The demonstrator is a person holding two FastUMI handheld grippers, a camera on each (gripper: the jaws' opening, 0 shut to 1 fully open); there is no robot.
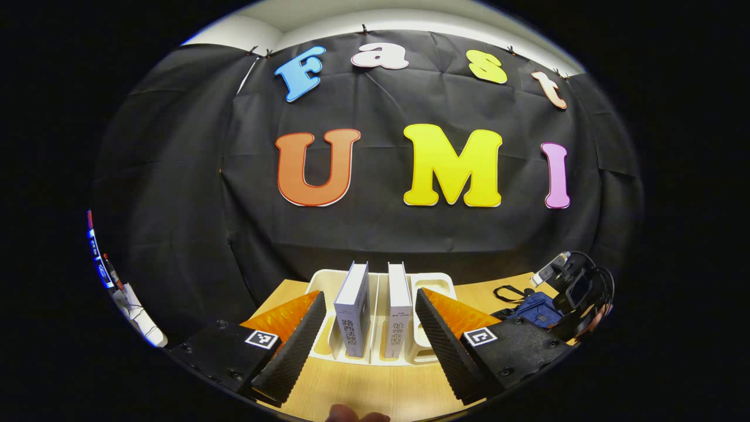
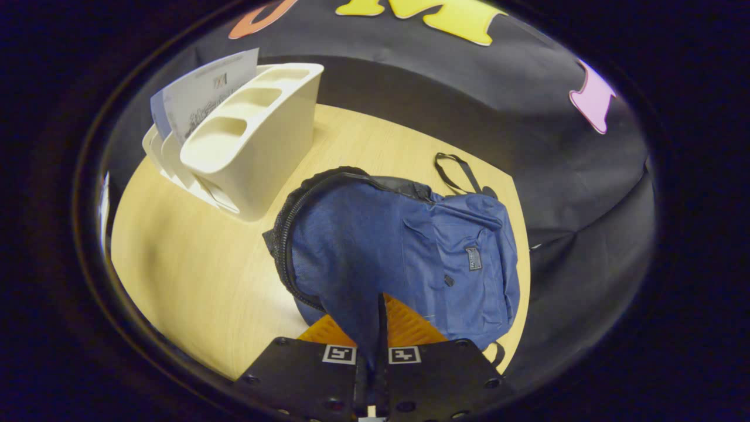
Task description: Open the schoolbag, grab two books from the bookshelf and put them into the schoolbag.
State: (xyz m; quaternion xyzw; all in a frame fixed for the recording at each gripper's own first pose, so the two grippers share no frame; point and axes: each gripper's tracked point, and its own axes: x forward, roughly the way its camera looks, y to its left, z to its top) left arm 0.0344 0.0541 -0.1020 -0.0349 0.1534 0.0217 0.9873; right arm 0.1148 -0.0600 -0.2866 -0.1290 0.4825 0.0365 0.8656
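The left gripper [image 1: 369, 337] is standing with fingers wide apart, facing two upright books [image 1: 354, 308] in the cream bookshelf [image 1: 436, 281]. The right gripper [image 2: 379, 328] is pinching, fingers together, a fold of the blue schoolbag [image 2: 410, 246], lying on the table [image 2: 193, 275] just beside the shelf.

Handling, as judged: books stiff, smooth-covered, likely slippery; clamp across the spine. Bag soft, collapsing.

The right gripper view is showing the zipper gaping; the left gripper view is showing book spines.
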